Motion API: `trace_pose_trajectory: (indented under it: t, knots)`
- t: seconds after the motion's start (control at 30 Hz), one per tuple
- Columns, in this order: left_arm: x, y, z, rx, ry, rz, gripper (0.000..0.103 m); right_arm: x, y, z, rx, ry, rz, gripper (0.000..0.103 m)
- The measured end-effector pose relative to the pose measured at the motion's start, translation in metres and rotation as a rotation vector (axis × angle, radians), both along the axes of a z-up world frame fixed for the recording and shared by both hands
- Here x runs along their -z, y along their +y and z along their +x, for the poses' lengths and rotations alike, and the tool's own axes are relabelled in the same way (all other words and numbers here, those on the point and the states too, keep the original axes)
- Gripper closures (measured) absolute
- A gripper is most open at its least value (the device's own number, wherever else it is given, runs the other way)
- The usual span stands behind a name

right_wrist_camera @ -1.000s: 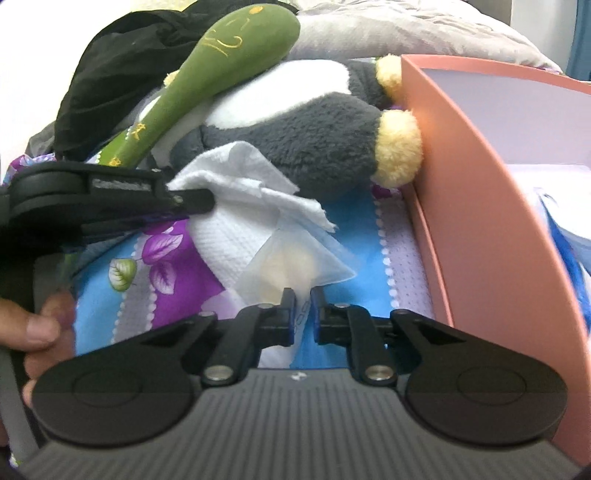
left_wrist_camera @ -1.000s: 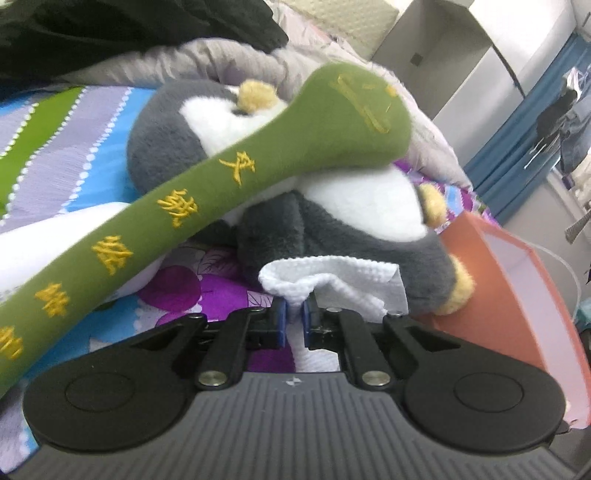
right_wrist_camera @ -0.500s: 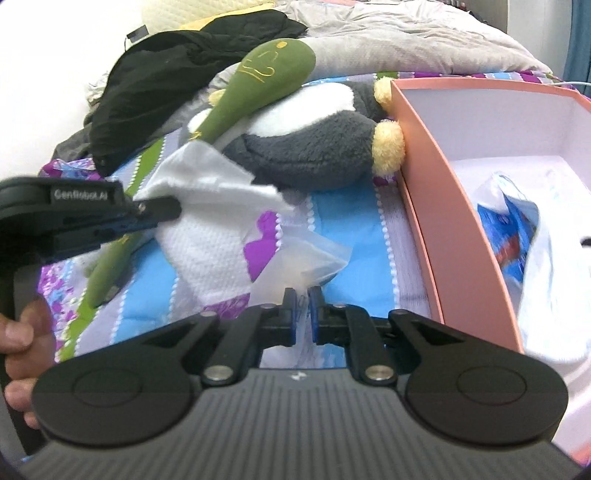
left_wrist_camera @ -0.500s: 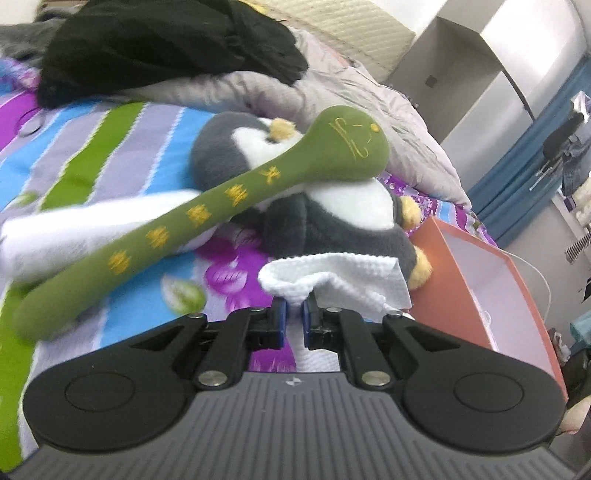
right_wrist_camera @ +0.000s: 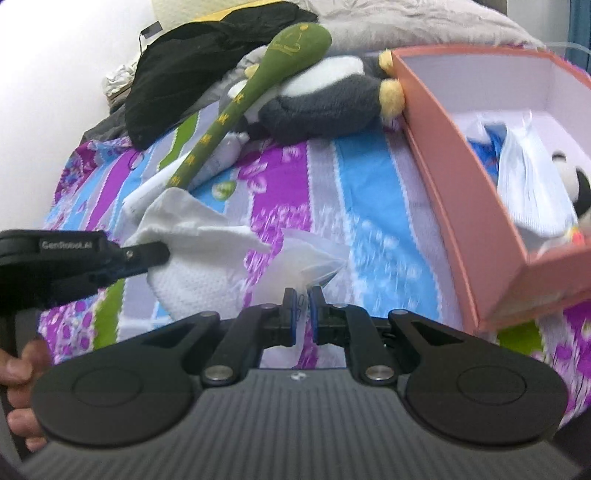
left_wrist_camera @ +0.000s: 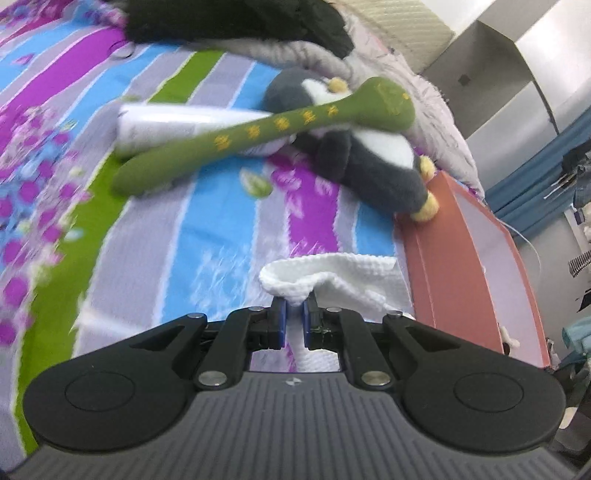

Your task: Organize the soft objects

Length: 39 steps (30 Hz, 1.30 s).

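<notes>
My left gripper (left_wrist_camera: 294, 310) is shut on a white textured cloth (left_wrist_camera: 343, 277) and holds it above the striped bedspread. In the right wrist view the same cloth (right_wrist_camera: 192, 236) hangs from the left gripper (right_wrist_camera: 162, 253). My right gripper (right_wrist_camera: 302, 301) is shut on a thin clear plastic wrap (right_wrist_camera: 310, 254) joined to the cloth. A grey and white penguin plush (left_wrist_camera: 373, 158) (right_wrist_camera: 325, 99) lies beyond, with a long green plush stick (left_wrist_camera: 258, 129) (right_wrist_camera: 258, 81) across it.
A pink box (right_wrist_camera: 454, 158) (left_wrist_camera: 461, 243) stands on the right, holding a plastic bag (right_wrist_camera: 532, 184) and a panda toy (right_wrist_camera: 576, 184). A white tube (left_wrist_camera: 162, 122) lies under the green stick. Black clothing (right_wrist_camera: 199, 62) and a grey blanket (right_wrist_camera: 406, 26) lie at the far side.
Both grippers have pulled back and up from the plush pile, carrying the cloth and wrap with them. More of the bedspread and the box's inside now show.
</notes>
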<state>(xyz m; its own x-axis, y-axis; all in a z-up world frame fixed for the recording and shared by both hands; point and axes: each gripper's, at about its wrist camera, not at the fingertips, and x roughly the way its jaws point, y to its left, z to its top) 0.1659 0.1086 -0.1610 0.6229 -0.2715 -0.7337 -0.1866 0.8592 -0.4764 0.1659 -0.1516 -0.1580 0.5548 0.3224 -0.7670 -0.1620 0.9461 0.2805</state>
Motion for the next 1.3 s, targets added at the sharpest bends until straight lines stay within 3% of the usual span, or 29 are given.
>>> trace_pose_trajectory:
  t: [0.43,0.5,0.53,0.57,0.63,0.97,1.07,1.2,1.3]
  knots:
    - [0.035,0.004,-0.030,-0.007,0.116,-0.018,0.090,0.028,-0.006,-0.013,-0.007,0.086,-0.040,0.088]
    - [0.036,0.006,-0.029,-0.012,0.133,-0.041,0.066,0.027,-0.006,-0.013,-0.021,0.095,-0.049,0.082]
    - [0.036,0.007,-0.030,-0.018,0.140,-0.035,0.043,0.026,-0.006,-0.014,-0.027,0.099,-0.053,0.071]
    - [0.035,0.008,-0.031,-0.023,0.136,-0.024,0.037,0.025,-0.007,-0.015,-0.029,0.099,-0.054,0.064]
    - [0.034,0.009,-0.035,-0.014,0.120,-0.013,0.037,0.023,-0.008,-0.017,-0.029,0.092,-0.068,0.045]
    - [0.035,0.001,-0.036,0.078,0.080,0.040,0.037,0.026,0.005,-0.013,-0.103,0.019,-0.129,0.044]
    - [0.039,-0.006,-0.029,0.108,0.082,0.060,0.037,0.037,0.010,-0.008,-0.105,0.028,-0.166,0.044]
    - [0.048,-0.015,-0.020,0.121,0.088,0.082,0.037,0.051,0.016,-0.003,-0.126,0.036,-0.188,0.034]
    - [0.052,-0.022,-0.015,0.138,0.090,0.111,0.037,0.060,0.017,-0.003,-0.156,0.065,-0.162,0.035]
